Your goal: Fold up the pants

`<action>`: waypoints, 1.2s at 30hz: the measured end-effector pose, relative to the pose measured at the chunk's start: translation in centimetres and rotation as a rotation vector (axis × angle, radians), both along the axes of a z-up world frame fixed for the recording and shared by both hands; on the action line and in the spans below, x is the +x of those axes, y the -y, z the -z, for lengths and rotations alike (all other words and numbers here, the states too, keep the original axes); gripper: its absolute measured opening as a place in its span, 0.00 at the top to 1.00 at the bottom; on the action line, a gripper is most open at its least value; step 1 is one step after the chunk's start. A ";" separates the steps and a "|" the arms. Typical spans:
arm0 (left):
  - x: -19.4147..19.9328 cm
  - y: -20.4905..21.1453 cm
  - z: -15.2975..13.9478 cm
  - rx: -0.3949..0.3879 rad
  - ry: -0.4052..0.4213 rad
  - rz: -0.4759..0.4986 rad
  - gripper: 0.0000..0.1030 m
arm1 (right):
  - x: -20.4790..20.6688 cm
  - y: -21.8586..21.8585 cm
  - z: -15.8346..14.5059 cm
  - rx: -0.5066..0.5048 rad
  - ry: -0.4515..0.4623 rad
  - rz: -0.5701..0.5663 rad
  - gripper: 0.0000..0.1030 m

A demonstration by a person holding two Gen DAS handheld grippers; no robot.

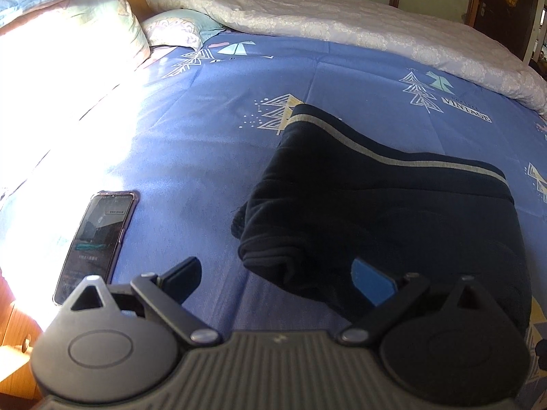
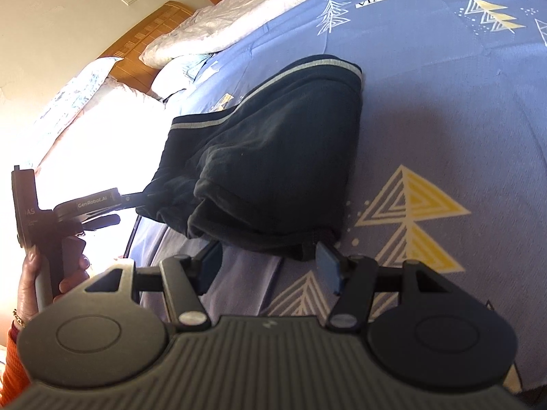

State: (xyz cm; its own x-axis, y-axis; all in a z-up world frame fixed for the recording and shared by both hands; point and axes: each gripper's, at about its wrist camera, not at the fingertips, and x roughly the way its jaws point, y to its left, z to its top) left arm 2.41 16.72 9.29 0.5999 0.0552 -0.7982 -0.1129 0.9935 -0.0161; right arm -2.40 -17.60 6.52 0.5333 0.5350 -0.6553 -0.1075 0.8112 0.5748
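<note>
Dark navy pants with a pale grey side stripe lie folded into a thick bundle on a bed covered by a blue sheet printed with line-drawn trees. The bundle's long axis runs along the stripe, from the near edge of the bed away toward a pale quilt bunched at the far side.

In the left wrist view, the left gripper hangs above the bundle's near left corner with its fingers spread wide and nothing between them; the right finger overlaps the cloth in the picture, though contact cannot be confirmed. A phone rests on the sheet to the left, well apart from the pants.

In the right wrist view, the right gripper is also open and empty, its fingers just short of the bundle's near end, which sits straight ahead of them. Both grippers are close; the right appears squarer to the thick folded edge. A person's hand holds the left gripper's handle at the left of that view.
</note>
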 end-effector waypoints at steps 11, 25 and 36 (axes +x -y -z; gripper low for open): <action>0.0 -0.4 0.9 0.003 -0.021 -0.004 0.05 | 0.3 0.4 0.4 0.030 -0.028 0.039 0.38; 5.7 -5.8 -2.5 -0.089 0.069 0.091 0.00 | 2.2 3.2 -1.0 0.089 0.016 0.162 0.23; 10.8 -5.5 3.0 -0.111 -0.055 0.208 0.00 | 4.9 3.7 0.8 0.126 -0.057 0.198 0.16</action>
